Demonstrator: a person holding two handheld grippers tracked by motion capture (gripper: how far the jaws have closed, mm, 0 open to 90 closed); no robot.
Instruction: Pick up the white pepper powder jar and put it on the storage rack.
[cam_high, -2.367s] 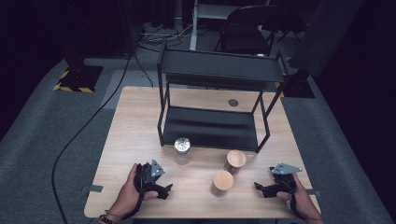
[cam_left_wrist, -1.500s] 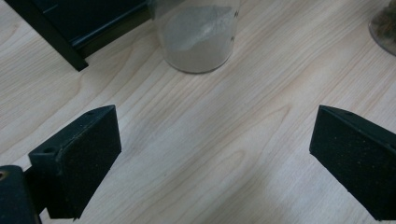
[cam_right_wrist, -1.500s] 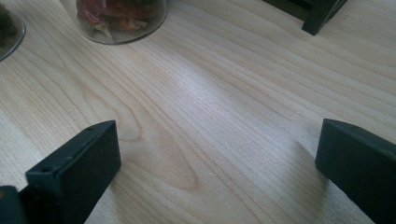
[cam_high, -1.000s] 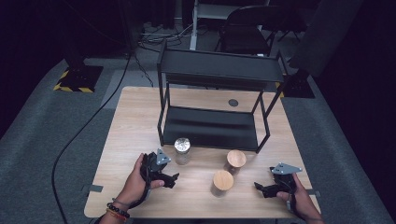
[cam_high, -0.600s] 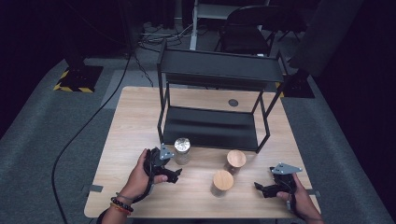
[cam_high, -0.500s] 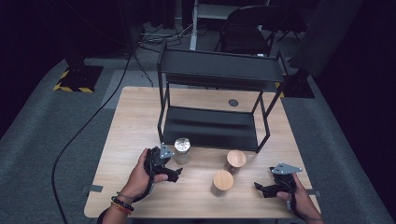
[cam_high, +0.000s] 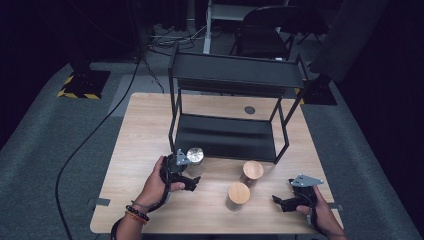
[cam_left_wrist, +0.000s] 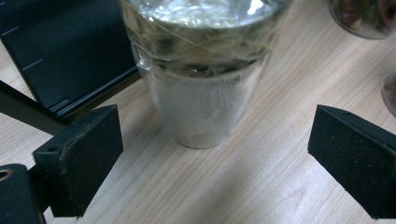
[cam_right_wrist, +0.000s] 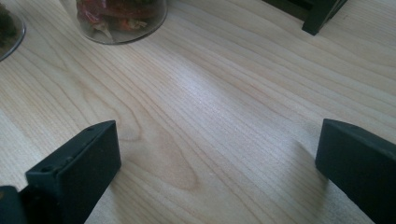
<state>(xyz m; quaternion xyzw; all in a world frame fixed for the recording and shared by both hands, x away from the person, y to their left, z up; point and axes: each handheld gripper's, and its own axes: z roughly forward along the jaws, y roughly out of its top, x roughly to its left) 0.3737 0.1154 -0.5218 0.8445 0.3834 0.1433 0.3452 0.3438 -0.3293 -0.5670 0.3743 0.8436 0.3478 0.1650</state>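
Still gaping wide and empty just before the foil-topped jar (cam_left_wrist: 201, 79), the left gripper (cam_left_wrist: 212, 154) risked toppling it by nudging.

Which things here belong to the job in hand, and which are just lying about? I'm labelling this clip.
In the job:
- left hand-held gripper, jaws open, lined up on the foil-topped jar
- foil-topped jar, on the table in front of the rack

Lying about:
- two wood-lidded jars
- black rack
- right hand-held gripper, open over bare table
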